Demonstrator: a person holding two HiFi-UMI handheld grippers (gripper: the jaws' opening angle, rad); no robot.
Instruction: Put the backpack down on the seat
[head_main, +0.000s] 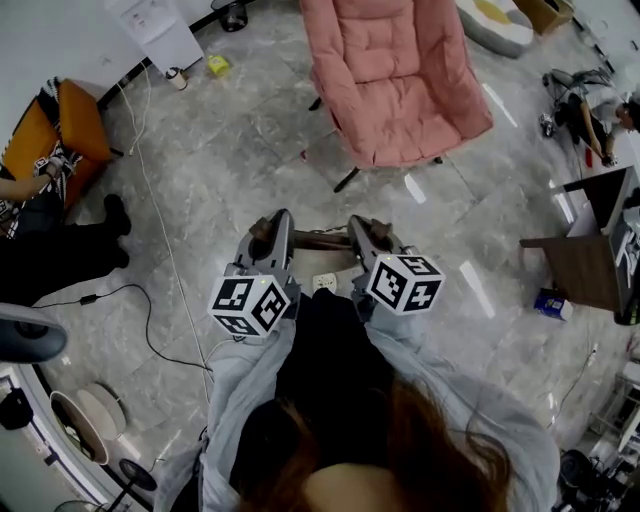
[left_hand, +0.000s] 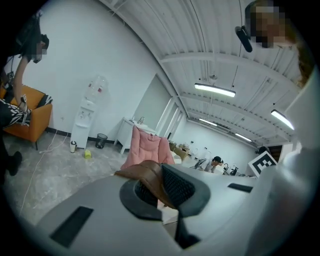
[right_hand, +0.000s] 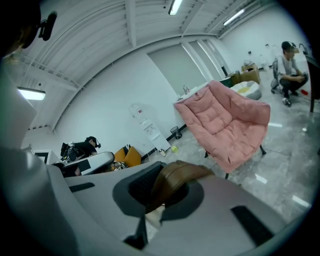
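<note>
Your left gripper (head_main: 274, 228) and right gripper (head_main: 366, 232) both clamp the brown leather strap (head_main: 320, 240), sharing the load. The dark bulk below is probably the backpack (head_main: 330, 340). A pink padded chair (head_main: 395, 80) waits ahead.

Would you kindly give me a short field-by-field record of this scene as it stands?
left claw: shut on the brown strap
right claw: shut on the same brown strap
strap position: spans between the two claws, held over the floor
pink chair: ahead of both claws, apart from them
seat: nothing lies on it
task state: nothing set down on the chair yet
</note>
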